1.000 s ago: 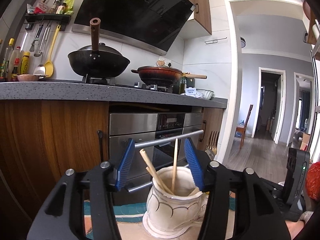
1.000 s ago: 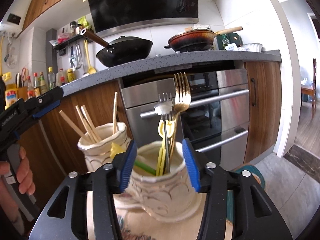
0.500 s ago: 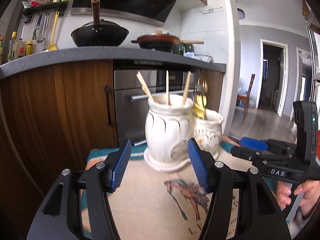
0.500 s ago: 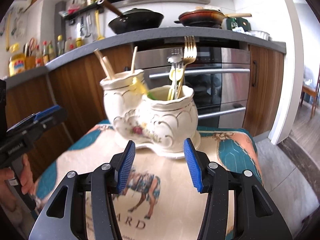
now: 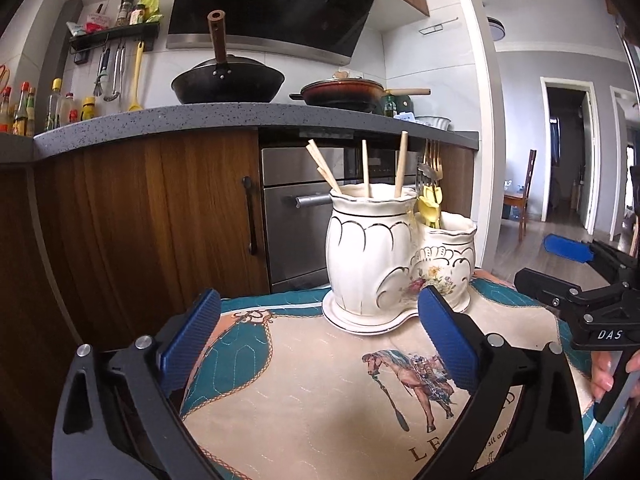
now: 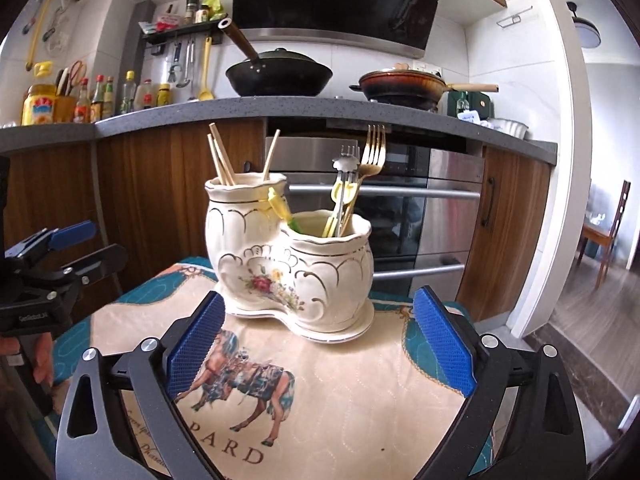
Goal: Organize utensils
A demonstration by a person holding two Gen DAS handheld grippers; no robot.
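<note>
We hold left gripper [image 5: 320,336] and right gripper [image 6: 320,336] spread wide, empty, short of the double ceramic holder [image 6: 292,256] on the horse-print cloth [image 6: 352,392]; chopsticks [image 6: 222,158] in tall pot, forks [image 6: 370,160] in low pot.

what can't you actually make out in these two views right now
- Lower ends of the chopsticks and forks: both views, hidden inside the ceramic holder.
- Yellow utensil: left wrist view, half behind the taller pot; its type is unclear.
- Printed words on the cloth: both views, cut off by the frame edge and the fingers of the left hand-held gripper and right hand-held gripper.
</note>
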